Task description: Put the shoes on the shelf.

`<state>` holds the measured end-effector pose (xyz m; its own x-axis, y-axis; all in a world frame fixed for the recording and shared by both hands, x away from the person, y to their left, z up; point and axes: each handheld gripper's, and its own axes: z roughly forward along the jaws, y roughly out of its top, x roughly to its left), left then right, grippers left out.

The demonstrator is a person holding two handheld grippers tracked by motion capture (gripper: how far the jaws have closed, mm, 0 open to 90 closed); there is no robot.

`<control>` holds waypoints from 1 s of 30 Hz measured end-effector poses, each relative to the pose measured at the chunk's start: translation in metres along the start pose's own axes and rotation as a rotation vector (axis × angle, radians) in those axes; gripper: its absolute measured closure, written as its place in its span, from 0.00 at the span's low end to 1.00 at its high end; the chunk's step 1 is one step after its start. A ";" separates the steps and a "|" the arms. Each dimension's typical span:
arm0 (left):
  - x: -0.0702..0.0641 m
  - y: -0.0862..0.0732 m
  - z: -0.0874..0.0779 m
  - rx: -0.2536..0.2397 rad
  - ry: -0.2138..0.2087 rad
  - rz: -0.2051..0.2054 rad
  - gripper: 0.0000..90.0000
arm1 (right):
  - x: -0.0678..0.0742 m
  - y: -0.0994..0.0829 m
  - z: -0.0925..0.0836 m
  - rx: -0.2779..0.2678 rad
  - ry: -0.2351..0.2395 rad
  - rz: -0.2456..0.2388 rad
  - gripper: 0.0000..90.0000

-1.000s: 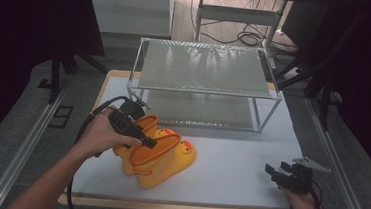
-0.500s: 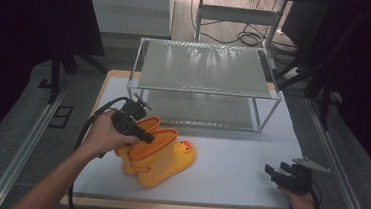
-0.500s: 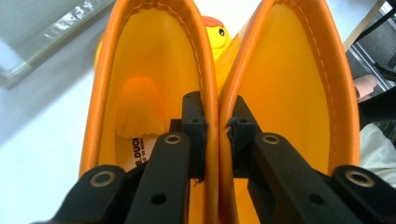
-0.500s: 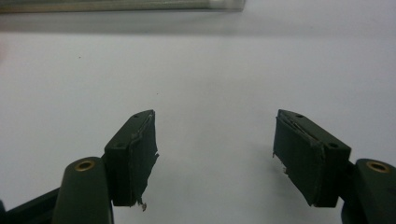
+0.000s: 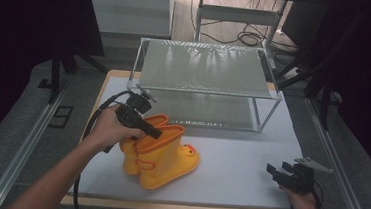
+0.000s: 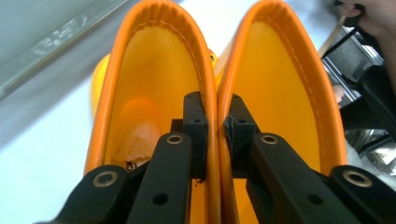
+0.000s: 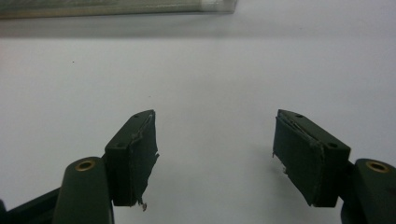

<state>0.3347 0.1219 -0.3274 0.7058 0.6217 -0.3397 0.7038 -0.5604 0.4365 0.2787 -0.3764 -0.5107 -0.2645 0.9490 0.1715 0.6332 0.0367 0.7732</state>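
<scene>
- Yellow rubber rain boots [image 5: 157,152], a child-sized pair with orange rims, stand side by side on the white table [image 5: 249,164], near its left front, just in front of the two-tier wire shelf [image 5: 206,68].
- Left gripper [image 5: 155,131]: its jaws have just been closing, and the left gripper view shows them clamped on the two adjoining boot cuffs [image 6: 217,116], one jaw inside each shaft (so a single pinch takes both boots).
- Right gripper [image 5: 281,173]: rests near the right front corner of the table, well apart from the boots; the right gripper view shows its jaws [image 7: 215,158] spread wide with nothing between them.
- Step in hand (a judgement): the grasp on the pair is made, and the lift has yet to begin, since the soles appear to be on the table.
- Next move, as judged: raise both boots together and keep the pinch firm, because the cuffs are smooth and one could slip free; the shelf seems the likely destination, and its upper tier calls for clearing the front rail.
- Containers: both shelf tiers are bare. The left boot's shaft [image 6: 140,130] holds a pale crumpled wad near the toe, perhaps paper stuffing; the right shaft's depth is hidden by the jaws.
</scene>
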 end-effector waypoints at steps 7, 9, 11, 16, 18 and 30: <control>-0.025 0.019 -0.004 -0.006 -0.037 0.055 0.91 | 0.000 0.000 -0.001 0.002 0.000 -0.001 0.33; -0.032 0.025 -0.005 -0.007 -0.048 0.072 0.91 | -0.001 0.000 -0.002 0.000 0.001 0.001 0.33; -0.039 0.031 -0.006 -0.009 -0.061 0.087 0.91 | -0.001 0.001 -0.002 -0.004 0.001 0.003 0.33; -0.052 0.046 -0.008 -0.014 -0.082 0.114 0.91 | -0.003 0.000 -0.003 -0.011 -0.001 0.014 0.33; -0.057 0.052 -0.008 -0.019 -0.089 0.119 0.91 | -0.003 0.000 -0.004 -0.012 -0.001 0.017 0.33; -0.084 0.081 -0.011 -0.040 -0.124 0.155 0.91 | -0.006 0.000 -0.005 -0.013 -0.003 0.020 0.33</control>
<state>0.3316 0.0306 -0.2544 0.8118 0.4558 -0.3650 0.5838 -0.6205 0.5235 0.2768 -0.3833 -0.5089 -0.2497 0.9504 0.1855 0.6286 0.0133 0.7776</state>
